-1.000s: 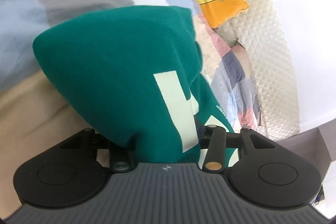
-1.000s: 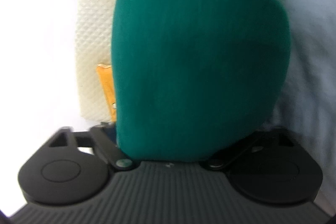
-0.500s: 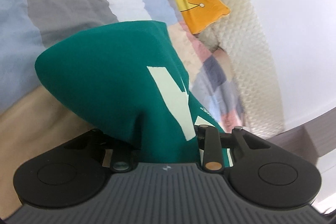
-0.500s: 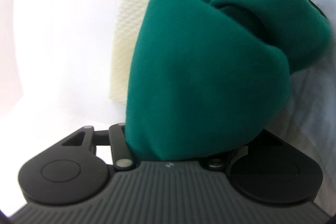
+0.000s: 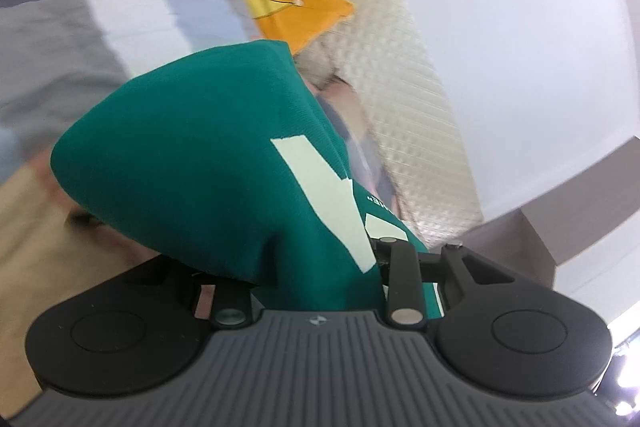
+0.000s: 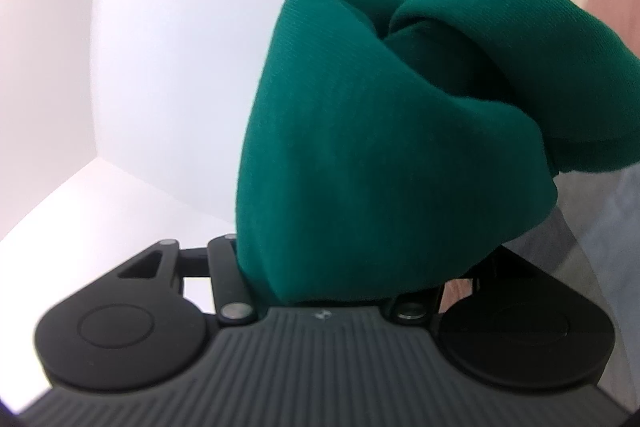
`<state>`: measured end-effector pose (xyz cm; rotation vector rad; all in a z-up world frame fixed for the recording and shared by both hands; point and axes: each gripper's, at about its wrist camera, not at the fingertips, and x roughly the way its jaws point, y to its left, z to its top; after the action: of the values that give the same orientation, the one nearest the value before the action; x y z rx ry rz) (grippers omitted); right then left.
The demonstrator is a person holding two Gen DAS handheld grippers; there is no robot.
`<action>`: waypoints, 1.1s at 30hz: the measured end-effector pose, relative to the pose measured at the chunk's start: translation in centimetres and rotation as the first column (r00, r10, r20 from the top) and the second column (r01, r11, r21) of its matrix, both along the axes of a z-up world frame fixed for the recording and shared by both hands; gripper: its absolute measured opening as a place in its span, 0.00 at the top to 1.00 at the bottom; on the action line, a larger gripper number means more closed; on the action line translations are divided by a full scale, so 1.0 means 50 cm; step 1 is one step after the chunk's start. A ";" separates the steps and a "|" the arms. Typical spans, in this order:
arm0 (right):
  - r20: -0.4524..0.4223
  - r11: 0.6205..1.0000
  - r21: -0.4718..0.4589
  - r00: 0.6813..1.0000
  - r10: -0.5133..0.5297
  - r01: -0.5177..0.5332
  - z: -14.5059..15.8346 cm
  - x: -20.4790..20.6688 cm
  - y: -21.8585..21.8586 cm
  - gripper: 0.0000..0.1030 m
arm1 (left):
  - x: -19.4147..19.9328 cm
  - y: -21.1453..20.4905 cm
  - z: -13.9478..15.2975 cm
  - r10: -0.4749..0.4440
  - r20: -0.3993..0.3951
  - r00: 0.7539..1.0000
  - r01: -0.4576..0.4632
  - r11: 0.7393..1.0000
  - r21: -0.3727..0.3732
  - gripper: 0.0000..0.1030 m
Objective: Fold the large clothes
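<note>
- Left tool (image 5: 316, 291) clamped on a green knit garment with pale lettering (image 5: 208, 163), bunched over its fingers.
- Right tool (image 6: 344, 291) grips the same garment (image 6: 380, 155).
- Garment held above a patchwork-quilted bed (image 5: 80, 27), near its cream padded headboard (image 5: 400, 79).

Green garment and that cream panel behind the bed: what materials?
Green garment: knit fabric, likely cotton jersey or fleece, matte; fine ribbed weave shows in the right wrist view; pale flat printed lettering. Cream panel: looks like quilted padded fabric or faux leather, diamond-embossed; can't tell which.
</note>
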<state>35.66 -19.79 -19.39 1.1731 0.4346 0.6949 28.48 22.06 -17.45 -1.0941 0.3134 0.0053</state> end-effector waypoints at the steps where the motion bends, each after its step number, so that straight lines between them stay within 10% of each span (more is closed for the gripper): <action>1: 0.012 1.000 0.001 1.000 -0.004 0.004 0.012 0.008 -0.008 0.42 | 0.015 -0.006 0.014 -0.010 0.008 1.000 0.010 1.000 0.004 0.65; 17: 0.120 0.994 -0.022 0.987 -0.106 0.109 0.121 0.321 -0.175 0.42 | 0.458 -0.171 0.151 -0.211 -0.004 0.977 0.210 0.972 0.106 0.65; 33: 0.116 0.977 -0.132 0.981 -0.154 0.169 -0.016 0.672 -0.302 0.42 | 0.916 -0.356 -0.030 -0.384 -0.056 0.922 0.388 0.912 0.135 0.65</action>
<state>69.25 -34.89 -20.19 1.0200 0.2911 0.5722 74.28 4.28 -18.94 -0.8746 0.5435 -0.3059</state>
